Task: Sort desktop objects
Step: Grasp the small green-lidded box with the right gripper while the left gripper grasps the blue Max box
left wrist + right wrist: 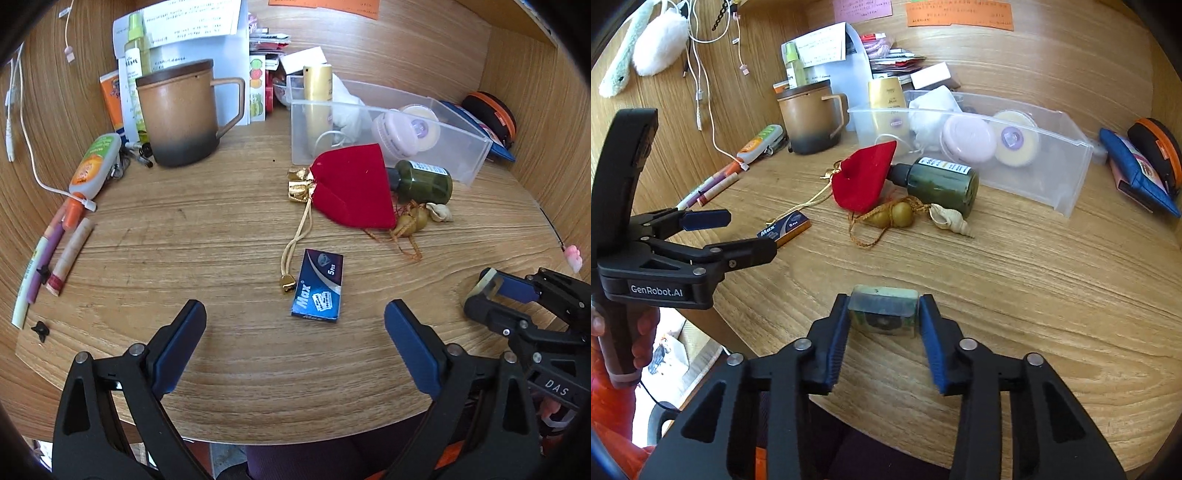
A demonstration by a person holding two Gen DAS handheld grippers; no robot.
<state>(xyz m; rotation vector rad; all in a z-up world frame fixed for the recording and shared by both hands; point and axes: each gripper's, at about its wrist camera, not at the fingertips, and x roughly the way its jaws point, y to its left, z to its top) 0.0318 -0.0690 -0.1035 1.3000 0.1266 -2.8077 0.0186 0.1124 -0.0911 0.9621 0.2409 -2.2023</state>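
1. wood-grain desk [229, 236], smooth with a low sheen.
2. red pouch [354, 188] of matt, velvety cloth, its gold trim shiny.
3. clear plastic tray [1027, 177], slightly frosted.
4. mug [181, 114] in matt brown glaze, darkening at the base.
5. dark green bottle [942, 184], glossy, with a paper label.
6. blue card box [319, 290], glossy print.
7. gripper pads [932, 350] of ribbed blue rubber on matt black plastic.

open lane: bare wooden desktop [207, 236] between brown ceramic mug [183, 114] and red velvet pouch [352, 188] | front: blue razor-blade box [318, 286] lies flat near the edge | right: clear plastic bin [388, 122], dark green bottle [423, 181], gourd charm [894, 216] and seashell [947, 218] crowd together | left edge: markers [55, 240]
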